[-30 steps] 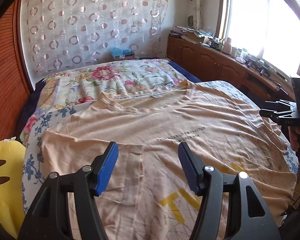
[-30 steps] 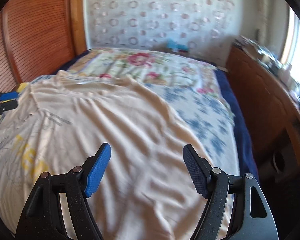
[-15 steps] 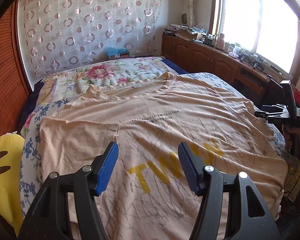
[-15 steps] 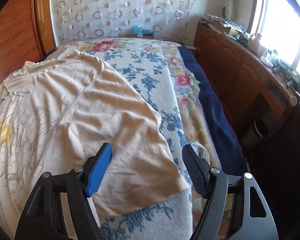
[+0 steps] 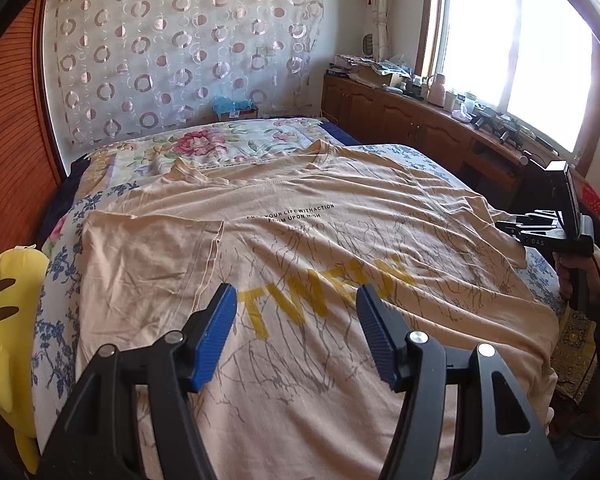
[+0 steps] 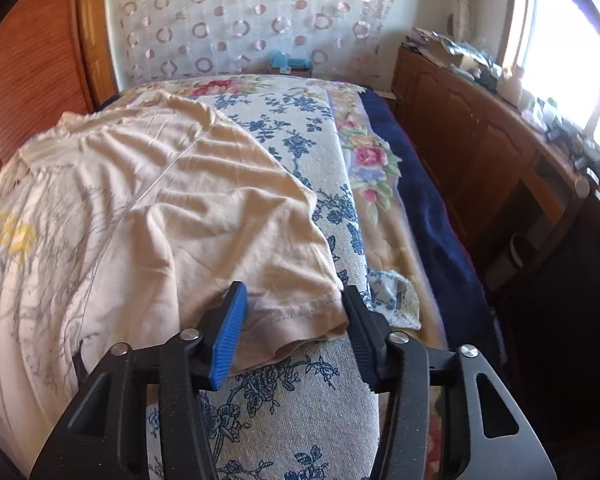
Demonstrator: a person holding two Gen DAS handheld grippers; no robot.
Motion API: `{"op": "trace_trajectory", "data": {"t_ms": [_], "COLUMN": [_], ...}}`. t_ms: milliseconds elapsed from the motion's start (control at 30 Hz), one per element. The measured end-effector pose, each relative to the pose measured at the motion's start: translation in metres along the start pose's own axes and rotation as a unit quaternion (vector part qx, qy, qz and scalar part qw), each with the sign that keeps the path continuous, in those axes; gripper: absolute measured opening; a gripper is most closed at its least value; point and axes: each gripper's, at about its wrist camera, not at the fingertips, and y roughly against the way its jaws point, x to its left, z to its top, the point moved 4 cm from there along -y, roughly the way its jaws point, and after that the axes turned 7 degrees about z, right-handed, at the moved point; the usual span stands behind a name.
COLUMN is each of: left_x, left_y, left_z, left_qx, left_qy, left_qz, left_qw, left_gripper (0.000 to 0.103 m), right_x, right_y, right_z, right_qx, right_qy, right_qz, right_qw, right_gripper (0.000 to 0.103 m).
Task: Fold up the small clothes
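Observation:
A peach T-shirt with yellow letters lies spread face up on the bed, its left sleeve folded in over the chest. My left gripper hovers open over the shirt's lower part, with nothing between its blue pads. My right gripper sits low at the end of the other sleeve. Its jaws are closing with the sleeve hem between them, and the cloth is not pinched. The left wrist view shows the right gripper at the bed's right edge, held by a hand.
A floral bedspread covers the bed, with a navy blanket along its right side. A yellow plush toy lies at the left edge. A cluttered wooden cabinet runs under the window. Slatted wood panelling stands on the left.
The right gripper moved along the sleeve to its hem and sank there, and its jaws narrowed around the hem. The left gripper slid back over the shirt's print, still open.

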Motion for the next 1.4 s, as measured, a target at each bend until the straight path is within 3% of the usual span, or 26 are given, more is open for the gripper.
{"op": "trace_trajectory", "data": {"t_ms": [67, 133, 300, 600, 867, 900, 1000, 1233, 1400], "left_x": [0.0, 0.0, -0.001, 0.0, 0.007, 0.008, 0.008, 0.007, 0.002], "left_y": [0.004, 0.006, 0.011, 0.021, 0.024, 0.024, 0.025, 0.026, 0.025], "left_z": [-0.004, -0.008, -0.016, -0.017, -0.023, -0.023, -0.025, -0.026, -0.027], "left_qx": [-0.004, -0.007, -0.005, -0.012, -0.012, -0.011, -0.011, -0.012, -0.008], "left_qy": [0.003, 0.008, 0.012, 0.008, 0.021, 0.022, 0.022, 0.022, 0.017], "left_qz": [0.003, 0.009, 0.017, 0.022, 0.024, 0.024, 0.024, 0.021, 0.019], "left_qw": [1.0, 0.9999, 0.9998, 0.9997, 0.9994, 0.9994, 0.9994, 0.9995, 0.9996], "left_gripper": [0.061, 0.061, 0.061, 0.061, 0.061, 0.061, 0.061, 0.061, 0.061], "right_x": [0.003, 0.006, 0.016, 0.083, 0.178, 0.187, 0.193, 0.173, 0.174], "right_y": [-0.001, -0.001, 0.006, 0.043, 0.029, 0.024, 0.015, 0.014, 0.01], "right_z": [0.0, 0.001, 0.016, 0.084, 0.135, 0.14, 0.14, 0.113, 0.067], "right_qx": [-0.001, 0.0, -0.017, -0.085, -0.089, -0.09, -0.09, -0.07, -0.036], "right_qy": [0.006, 0.009, 0.01, 0.063, 0.13, 0.13, 0.132, 0.116, 0.116], "right_qz": [0.01, 0.022, 0.051, 0.108, 0.164, 0.171, 0.157, 0.148, 0.168], "right_qw": [1.0, 1.0, 0.999, 0.988, 0.974, 0.972, 0.975, 0.98, 0.978], "right_gripper": [0.028, 0.006, 0.002, 0.001, 0.002, 0.005, 0.036, 0.036, 0.036]}}
